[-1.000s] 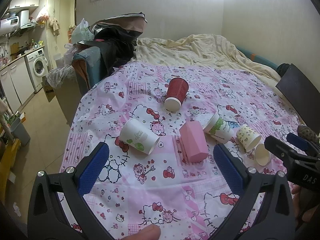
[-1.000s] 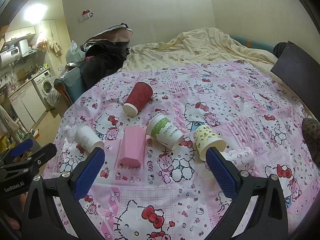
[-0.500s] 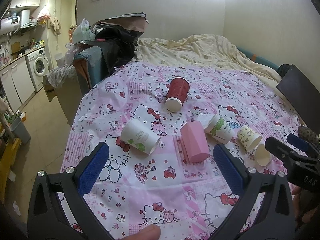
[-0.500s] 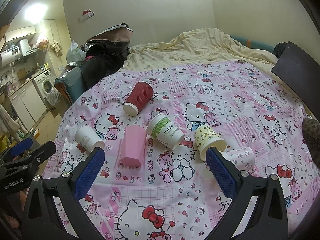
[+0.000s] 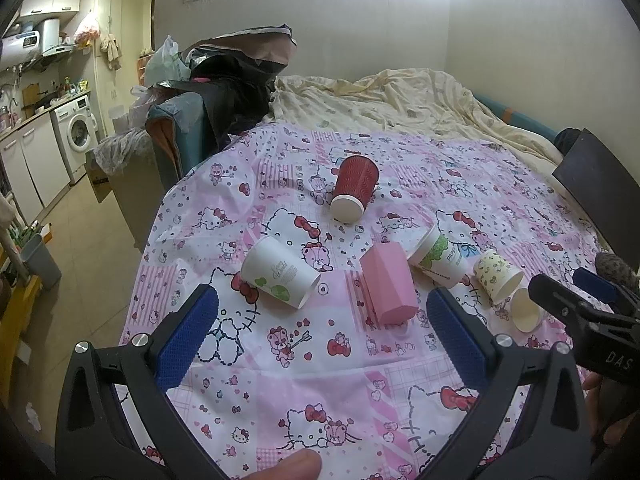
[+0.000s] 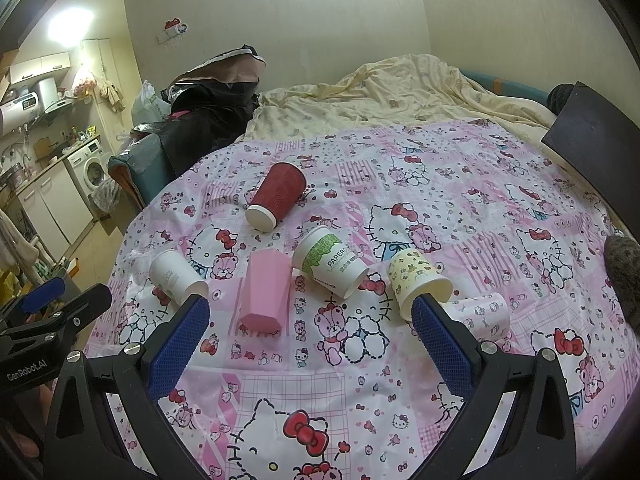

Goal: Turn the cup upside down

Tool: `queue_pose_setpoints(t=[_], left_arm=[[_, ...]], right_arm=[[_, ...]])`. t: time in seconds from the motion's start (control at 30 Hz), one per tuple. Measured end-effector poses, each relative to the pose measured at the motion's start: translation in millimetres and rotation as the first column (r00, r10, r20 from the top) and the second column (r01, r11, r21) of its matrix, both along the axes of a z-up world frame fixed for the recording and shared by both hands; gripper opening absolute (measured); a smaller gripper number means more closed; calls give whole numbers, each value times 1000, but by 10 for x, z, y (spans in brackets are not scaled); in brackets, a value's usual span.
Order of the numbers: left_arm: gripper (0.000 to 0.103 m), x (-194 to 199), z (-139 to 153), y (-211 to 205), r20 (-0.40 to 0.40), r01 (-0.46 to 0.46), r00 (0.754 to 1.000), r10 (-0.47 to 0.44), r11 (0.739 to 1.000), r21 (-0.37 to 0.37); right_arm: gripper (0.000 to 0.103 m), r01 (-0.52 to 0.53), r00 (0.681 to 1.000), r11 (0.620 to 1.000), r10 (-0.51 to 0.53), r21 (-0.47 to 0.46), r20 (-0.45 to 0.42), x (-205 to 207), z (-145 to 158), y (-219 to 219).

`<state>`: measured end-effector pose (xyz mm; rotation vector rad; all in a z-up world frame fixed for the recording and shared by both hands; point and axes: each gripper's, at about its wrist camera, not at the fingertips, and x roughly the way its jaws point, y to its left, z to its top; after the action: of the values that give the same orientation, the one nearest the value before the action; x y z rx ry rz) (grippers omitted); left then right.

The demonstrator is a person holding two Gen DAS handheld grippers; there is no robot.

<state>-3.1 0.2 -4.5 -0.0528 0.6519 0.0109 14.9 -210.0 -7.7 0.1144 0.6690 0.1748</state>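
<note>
Pink cartoon-cat cloth covers the worktop [image 5: 320,380], with a rumpled bed along the top of the frame. Six cups lie tipped on their sides mid-frame: a red cup [image 5: 354,189], a white cup [image 5: 280,273], a pink cup [image 5: 386,288], a green-print cup [image 6: 330,261], a yellow cup [image 6: 418,284] and a small patterned cup [image 6: 482,314]. Paper ones look light and easily crushed; I'd pinch gently across the wall near the rim. The left hand-held gripper [image 5: 320,334] and right hand-held gripper [image 6: 310,330] hover low at the bottom of frame, both spread wide, empty.
</note>
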Motion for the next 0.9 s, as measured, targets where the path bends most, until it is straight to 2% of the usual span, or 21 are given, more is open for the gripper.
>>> queue_pose_setpoints(t=[0.9], left_arm=[[103, 3, 0, -24, -5, -5, 1000, 5, 1000, 9]], right_arm=[[103, 2, 1000, 1000, -2, -2, -4, 8, -16, 27]])
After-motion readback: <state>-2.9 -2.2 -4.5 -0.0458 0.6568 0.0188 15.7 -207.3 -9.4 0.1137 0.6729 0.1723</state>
